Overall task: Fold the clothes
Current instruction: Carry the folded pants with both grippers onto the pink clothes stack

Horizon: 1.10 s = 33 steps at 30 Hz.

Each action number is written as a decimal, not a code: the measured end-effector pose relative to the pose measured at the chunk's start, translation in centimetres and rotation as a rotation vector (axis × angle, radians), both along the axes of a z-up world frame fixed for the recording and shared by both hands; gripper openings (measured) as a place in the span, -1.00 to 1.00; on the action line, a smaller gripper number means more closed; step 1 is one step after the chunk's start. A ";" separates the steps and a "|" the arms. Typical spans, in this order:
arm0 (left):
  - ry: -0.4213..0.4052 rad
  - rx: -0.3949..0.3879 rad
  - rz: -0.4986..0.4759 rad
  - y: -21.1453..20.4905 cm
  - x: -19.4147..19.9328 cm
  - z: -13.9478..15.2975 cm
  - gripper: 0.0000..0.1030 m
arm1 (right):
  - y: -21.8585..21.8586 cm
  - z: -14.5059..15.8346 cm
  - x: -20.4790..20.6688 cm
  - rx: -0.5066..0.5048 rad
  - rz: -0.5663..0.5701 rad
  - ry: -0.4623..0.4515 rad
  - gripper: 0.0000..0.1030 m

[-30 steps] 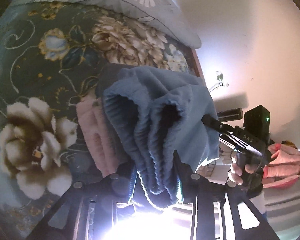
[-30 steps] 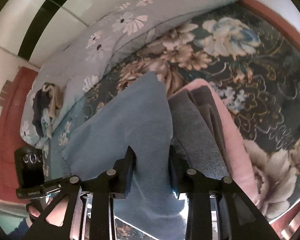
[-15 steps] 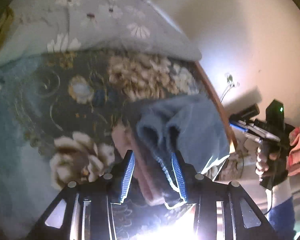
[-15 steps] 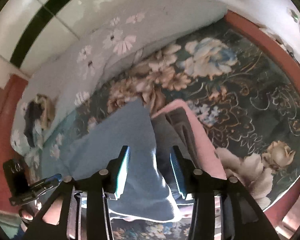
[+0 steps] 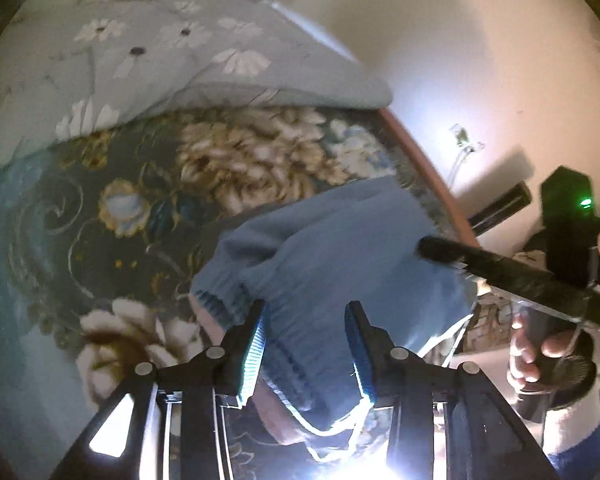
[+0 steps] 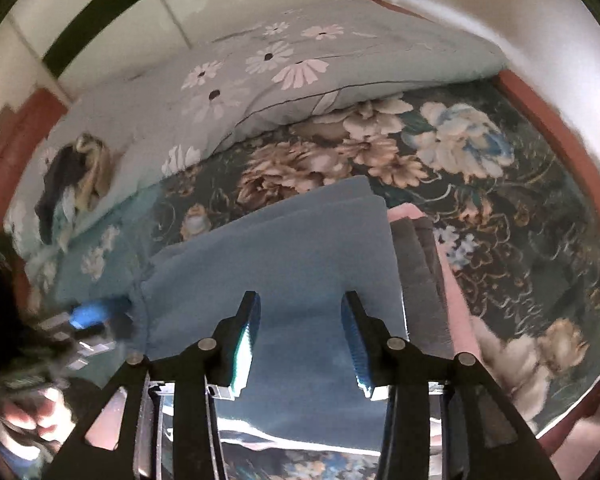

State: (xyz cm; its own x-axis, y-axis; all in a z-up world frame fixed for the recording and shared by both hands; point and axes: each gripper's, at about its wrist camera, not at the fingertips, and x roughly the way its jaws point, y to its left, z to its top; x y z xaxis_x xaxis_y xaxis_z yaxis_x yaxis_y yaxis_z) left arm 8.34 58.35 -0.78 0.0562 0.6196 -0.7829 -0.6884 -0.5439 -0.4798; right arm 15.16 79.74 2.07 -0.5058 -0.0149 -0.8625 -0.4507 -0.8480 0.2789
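Folded blue garment point(image 6: 300, 264) lies directly ahead, below both grippers; left gripper point(image 5: 306, 344) and right gripper point(image 6: 298, 342) fingers part-open, holding nothing.

Home bedroom, floral bedspread point(image 6: 480, 216), daisy-print quilt point(image 6: 284, 76)

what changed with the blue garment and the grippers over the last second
Both grippers let go: the left gripper and right gripper, earlier clamped on the blue garment, now stand open and drawn back above it. The garment lies folded on the pink and grey clothes, which stayed put.
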 end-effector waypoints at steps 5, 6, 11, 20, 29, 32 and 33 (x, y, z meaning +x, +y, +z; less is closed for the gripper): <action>-0.021 -0.031 0.002 0.0 -0.2 -2.1 -0.16 | 0.5 -1.5 -0.4 -0.030 -0.027 0.005 -0.16; -0.024 -0.034 -0.002 0.0 -0.2 -2.3 -0.16 | 0.6 -2.0 -0.5 -0.035 -0.030 0.000 -0.16; -0.048 -0.021 -0.003 -0.6 -0.2 -1.7 -0.16 | 0.1 -2.4 -0.4 -0.024 -0.043 -0.015 -0.16; -0.014 0.035 -0.015 -3.2 1.9 0.4 -0.16 | -3.0 -0.2 3.5 0.062 -0.043 0.015 -0.16; -0.032 -0.024 -0.026 -2.2 2.6 -1.8 0.06 | -4.2 -3.2 4.4 0.058 -0.070 -0.030 -0.15; -0.044 -0.013 -0.017 -2.6 2.5 -1.7 0.06 | -4.0 -3.3 4.6 0.044 -0.086 -0.020 -0.15; -0.040 -0.007 -0.017 -2.8 2.6 -1.3 0.05 | -4.2 -3.0 4.7 0.046 -0.089 -0.012 -0.15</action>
State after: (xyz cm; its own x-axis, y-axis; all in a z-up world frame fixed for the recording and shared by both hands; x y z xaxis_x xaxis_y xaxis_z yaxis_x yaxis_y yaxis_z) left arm 10.98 55.52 -2.12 0.0976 0.6127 -0.7843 -0.6779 -0.5360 -0.5031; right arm 19.90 75.57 -0.92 -0.4929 0.0692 -0.8673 -0.5278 -0.8162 0.2349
